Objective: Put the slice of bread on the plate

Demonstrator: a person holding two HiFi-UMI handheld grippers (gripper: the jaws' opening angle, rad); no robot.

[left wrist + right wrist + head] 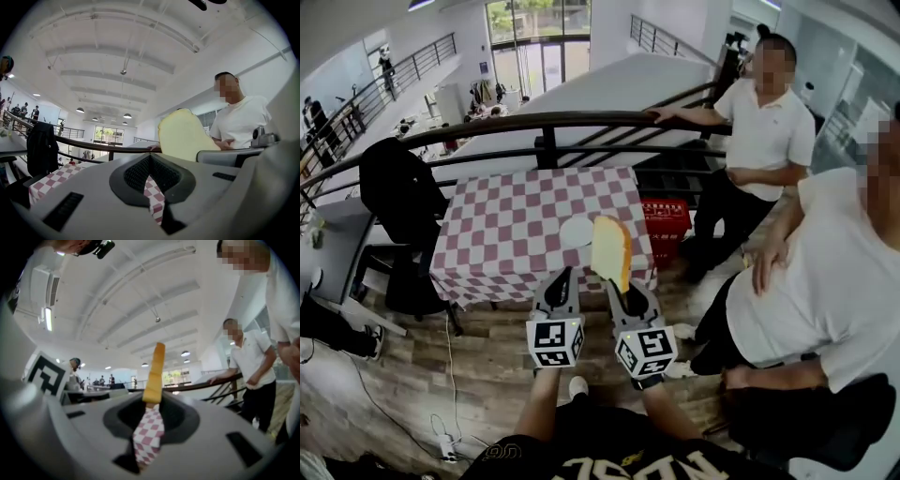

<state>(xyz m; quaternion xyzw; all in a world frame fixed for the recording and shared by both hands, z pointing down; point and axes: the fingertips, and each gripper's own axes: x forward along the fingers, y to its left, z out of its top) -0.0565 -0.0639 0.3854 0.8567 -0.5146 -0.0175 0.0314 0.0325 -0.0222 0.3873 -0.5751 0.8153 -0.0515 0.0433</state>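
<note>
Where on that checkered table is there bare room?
The checkered table is bare over its whole left half and along the far edge. Only right of centre is taken: the white plate, with the held bread slice in front of it.

1. My left gripper and right gripper, lower centre: matt grey plastic; pads black and ribbed.
2. Slice of bread: pale matt crumb, tan crust.
3. Tablecloth, centre: matt checked cloth; plate smooth white.
4. Floor: wood planks. Railing, upper frame: dark metal.
</note>
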